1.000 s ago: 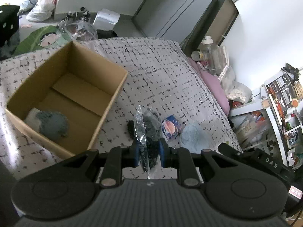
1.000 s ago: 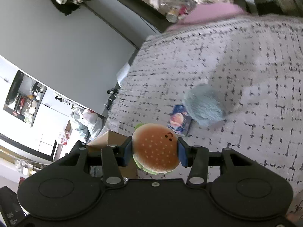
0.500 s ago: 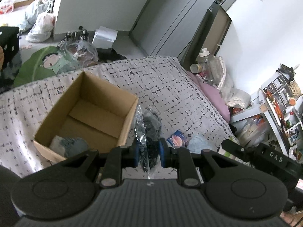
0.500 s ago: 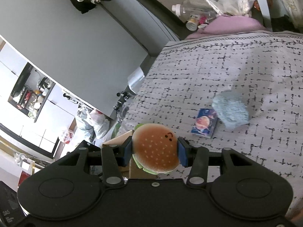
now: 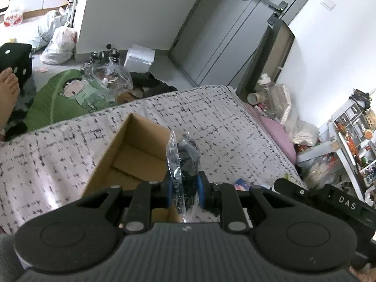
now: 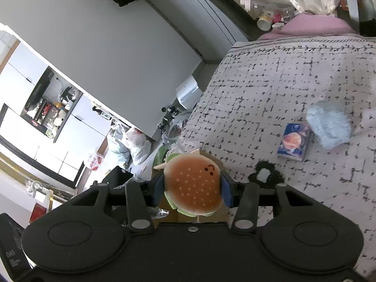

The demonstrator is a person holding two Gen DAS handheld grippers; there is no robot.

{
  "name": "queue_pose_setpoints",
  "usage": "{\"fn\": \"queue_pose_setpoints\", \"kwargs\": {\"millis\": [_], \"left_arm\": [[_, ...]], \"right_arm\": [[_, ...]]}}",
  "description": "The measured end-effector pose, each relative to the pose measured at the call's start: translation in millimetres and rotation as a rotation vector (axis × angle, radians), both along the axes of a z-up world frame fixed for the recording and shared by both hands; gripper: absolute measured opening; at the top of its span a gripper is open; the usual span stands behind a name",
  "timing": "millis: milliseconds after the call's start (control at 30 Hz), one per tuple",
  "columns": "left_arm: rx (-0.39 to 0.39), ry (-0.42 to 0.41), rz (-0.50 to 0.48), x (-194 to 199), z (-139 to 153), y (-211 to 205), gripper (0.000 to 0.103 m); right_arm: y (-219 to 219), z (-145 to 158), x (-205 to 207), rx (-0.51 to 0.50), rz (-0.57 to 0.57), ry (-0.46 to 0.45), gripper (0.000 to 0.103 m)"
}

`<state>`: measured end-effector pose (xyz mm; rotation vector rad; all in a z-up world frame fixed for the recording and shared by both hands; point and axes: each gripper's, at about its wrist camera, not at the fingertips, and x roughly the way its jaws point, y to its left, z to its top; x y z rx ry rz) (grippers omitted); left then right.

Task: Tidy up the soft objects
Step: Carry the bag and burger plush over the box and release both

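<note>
My left gripper [image 5: 184,191] is shut on a clear plastic bag with a dark soft item [image 5: 184,162] and holds it above the near right corner of an open cardboard box [image 5: 131,155] on the bed. My right gripper [image 6: 192,189] is shut on a plush hamburger [image 6: 192,185], held high over the bed; a corner of the box [image 6: 199,151] shows behind it. On the bedspread lie a light blue fluffy item [image 6: 329,124], a blue packet [image 6: 293,142] and a black scrunchie-like ring [image 6: 264,175].
The patterned bedspread [image 5: 211,122] ends at the floor, where plastic bags [image 5: 58,44], a green cushion [image 5: 63,94] and a white container [image 5: 138,56] lie. A pink pillow [image 5: 277,131] and bottles sit at the bed's right. A bare foot [image 5: 7,94] is at far left.
Both grippers have risen and pulled back. The box now sits closer under the left gripper, its bottom hidden. The black ring has come into the right wrist view.
</note>
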<state>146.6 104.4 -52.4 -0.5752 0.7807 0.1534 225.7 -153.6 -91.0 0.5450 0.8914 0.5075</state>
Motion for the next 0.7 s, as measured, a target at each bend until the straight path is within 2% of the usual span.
{"fn": "queue_pose_setpoints", "kwargs": {"millis": [200, 700], "left_arm": [[0.007, 0.028, 0.001, 5, -14, 21, 0.020], [-0.006, 0.128, -0.011, 22, -69, 55, 0.020]], "right_arm": [[21, -12, -4, 0.018, 0.037, -0.004, 0.047], [85, -53, -1, -0.014, 0.175, 0.083, 0.048]]}}
